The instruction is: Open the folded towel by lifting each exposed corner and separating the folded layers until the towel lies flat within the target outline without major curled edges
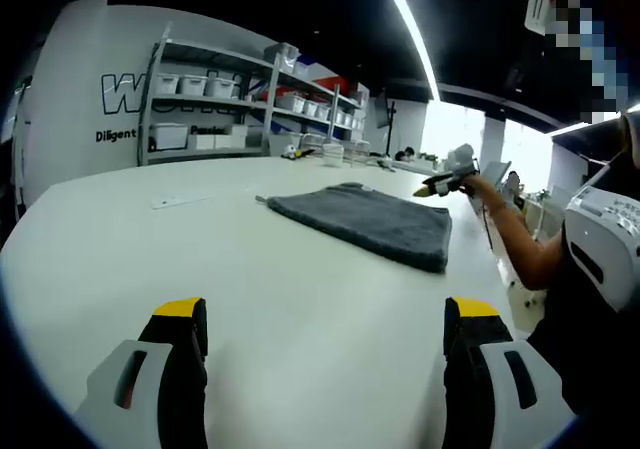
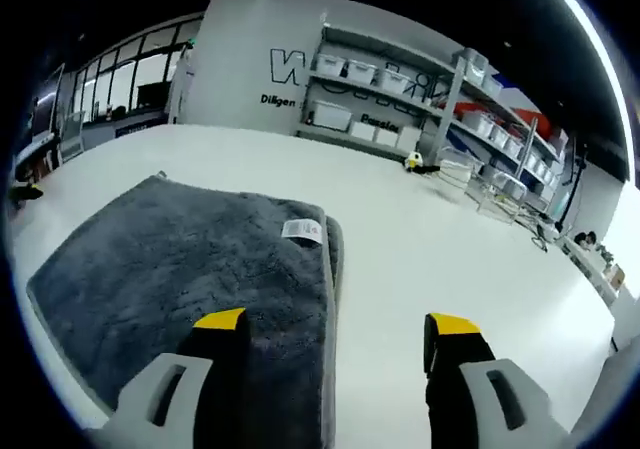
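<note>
A dark grey folded towel (image 1: pixel 360 224) lies flat on the white table (image 1: pixel 130 239), well ahead of my left gripper (image 1: pixel 325 317), which is open and holds nothing low over the table's near part. A person's hand holds my right gripper (image 1: pixel 443 183) over the towel's far right corner. In the right gripper view the towel (image 2: pixel 170 269) spreads left and below, with a white label (image 2: pixel 302 231) near its folded edge. My right gripper (image 2: pixel 337 325) stands open above that edge, its left jaw over the cloth and its right jaw over bare table (image 2: pixel 430 249).
Metal shelves with white bins (image 1: pixel 200 99) stand against the back wall (image 2: pixel 400 89). A small flat white piece (image 1: pixel 180 201) lies on the table left of the towel. Clear containers (image 2: pixel 455 167) sit at the table's far side. The person's arm (image 1: pixel 520 239) reaches in from the right.
</note>
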Tool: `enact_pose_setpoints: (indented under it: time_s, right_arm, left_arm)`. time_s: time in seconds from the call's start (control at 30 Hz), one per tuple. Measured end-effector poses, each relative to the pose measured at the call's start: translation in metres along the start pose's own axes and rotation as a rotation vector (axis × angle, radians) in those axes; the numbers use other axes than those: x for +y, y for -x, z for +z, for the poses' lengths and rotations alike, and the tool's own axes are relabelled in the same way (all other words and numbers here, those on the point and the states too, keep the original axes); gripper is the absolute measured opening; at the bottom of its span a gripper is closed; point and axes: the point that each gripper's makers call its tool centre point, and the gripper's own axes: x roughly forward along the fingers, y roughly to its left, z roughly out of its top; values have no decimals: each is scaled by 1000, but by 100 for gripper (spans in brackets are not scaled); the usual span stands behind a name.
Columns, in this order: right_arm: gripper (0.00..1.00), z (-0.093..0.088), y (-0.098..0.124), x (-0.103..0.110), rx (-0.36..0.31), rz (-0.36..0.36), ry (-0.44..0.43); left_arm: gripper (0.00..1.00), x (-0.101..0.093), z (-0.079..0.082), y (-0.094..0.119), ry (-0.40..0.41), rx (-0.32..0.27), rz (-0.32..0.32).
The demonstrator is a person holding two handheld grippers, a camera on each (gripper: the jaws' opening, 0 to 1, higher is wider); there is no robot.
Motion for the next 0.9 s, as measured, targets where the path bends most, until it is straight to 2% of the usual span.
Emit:
enact_pose_setpoints:
  time_s: [0.13,0.2,0.43,0.5,0.6,0.77,0.9]
  right_arm:
    - [93,-4,8,4,8,3,-38]
    - [98,-8,11,6,17,11,-45]
    - [97,-29,21,15,39,24,-48]
    - [97,-36,24,16,39,33,-79]
    - [91,-43,28,12,35,20,-101]
    - [72,-54,33,4,22,28,-154]
    - [48,-58,39,3,12,24,-155]
  left_arm:
    - [98,1,1,0,-3,-1,6]
    - [98,2,0,1,-2,-1,6]
    - [98,2,0,1,-7,-8,7]
    - [98,2,0,1,-5,-7,7]
    - [98,2,0,1,-4,-7,5]
    - [98,-1,0,0,-7,-9,-4]
    - [98,-2,0,0,-5,-8,-8]
